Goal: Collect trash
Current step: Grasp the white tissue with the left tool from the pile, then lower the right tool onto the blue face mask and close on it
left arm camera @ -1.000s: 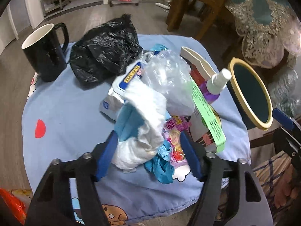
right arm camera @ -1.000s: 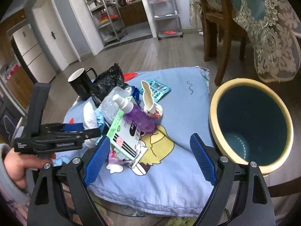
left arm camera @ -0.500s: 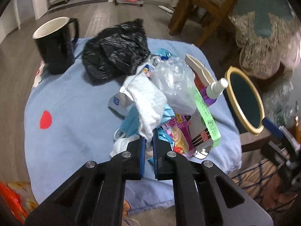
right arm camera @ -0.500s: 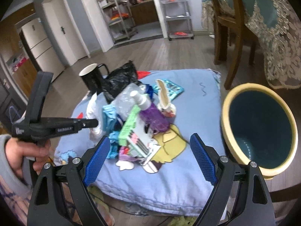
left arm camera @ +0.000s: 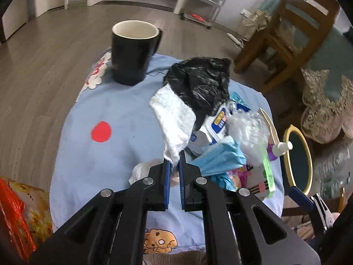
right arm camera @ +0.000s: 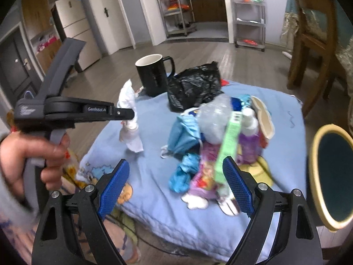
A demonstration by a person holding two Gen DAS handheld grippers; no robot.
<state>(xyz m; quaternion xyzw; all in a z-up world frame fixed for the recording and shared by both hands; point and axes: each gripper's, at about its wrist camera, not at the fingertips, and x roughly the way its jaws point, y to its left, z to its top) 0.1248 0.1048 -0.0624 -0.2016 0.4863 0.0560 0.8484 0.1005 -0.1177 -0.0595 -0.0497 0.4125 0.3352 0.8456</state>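
My left gripper (left arm camera: 173, 165) is shut on a crumpled white tissue (left arm camera: 175, 119) and holds it above the blue cushion (left arm camera: 110, 154); the tissue also shows hanging from it in the right wrist view (right arm camera: 130, 119). A pile of trash lies to its right: a black plastic bag (left arm camera: 200, 88), a blue face mask (left arm camera: 220, 156), a clear plastic bag (left arm camera: 249, 130), a purple spray bottle (right arm camera: 249, 137) and a green box (right arm camera: 229, 145). My right gripper (right arm camera: 175, 187) is open and empty at the cushion's near edge. The yellow-rimmed bin (right arm camera: 331, 181) stands at the right.
A black mug (left arm camera: 132, 50) stands at the cushion's far left corner. A wooden chair (left arm camera: 293, 26) and a lace-covered table (left arm camera: 326, 88) stand behind the bin. A red-orange packet (left arm camera: 13, 220) lies on the floor at the left. Metal shelves (right arm camera: 249, 11) stand in the background.
My left gripper closed on the white tissue and lifted it up and to the left, away from the pile. My right gripper stayed open and drifted left toward the pile.
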